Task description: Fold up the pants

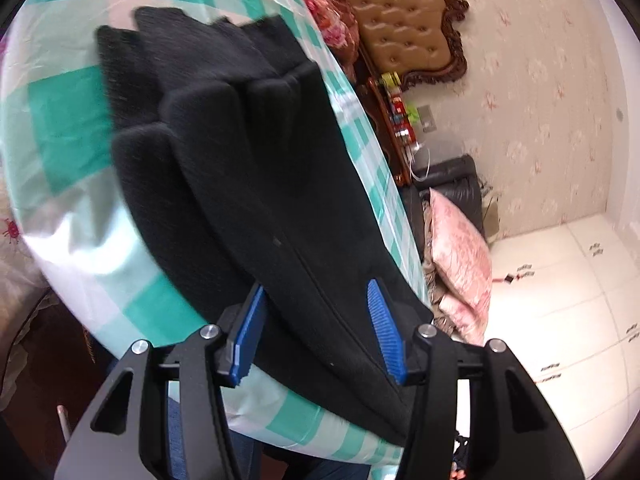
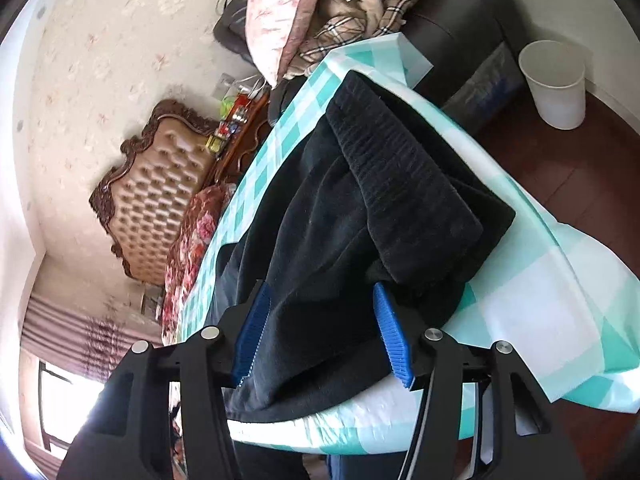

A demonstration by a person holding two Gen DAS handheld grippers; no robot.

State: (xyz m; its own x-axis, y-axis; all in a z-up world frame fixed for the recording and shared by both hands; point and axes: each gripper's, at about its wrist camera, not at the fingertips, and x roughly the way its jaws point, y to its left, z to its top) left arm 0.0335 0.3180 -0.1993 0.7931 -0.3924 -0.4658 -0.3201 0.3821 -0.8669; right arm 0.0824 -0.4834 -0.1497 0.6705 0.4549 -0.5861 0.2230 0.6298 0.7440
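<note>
Black pants (image 1: 248, 184) lie on a table covered with a green and white checked cloth (image 1: 64, 120). In the left wrist view the legs run away from me, with the ribbed cuffs folded back at the far end. My left gripper (image 1: 318, 332) is open, its blue pads on either side of the pants near the table's near edge. In the right wrist view the pants (image 2: 320, 240) lie bunched, with a ribbed cuff part (image 2: 400, 176) folded on top. My right gripper (image 2: 324, 336) is open over the near edge of the pants.
A tufted brown headboard (image 1: 400, 16) and a floral pillow (image 1: 320, 4) stand behind the table. A dark sofa with a pink cushion (image 1: 460, 240) is beside it. A white bin (image 2: 556, 80) stands on the wooden floor. The cloth (image 2: 560, 300) hangs over the table's edge.
</note>
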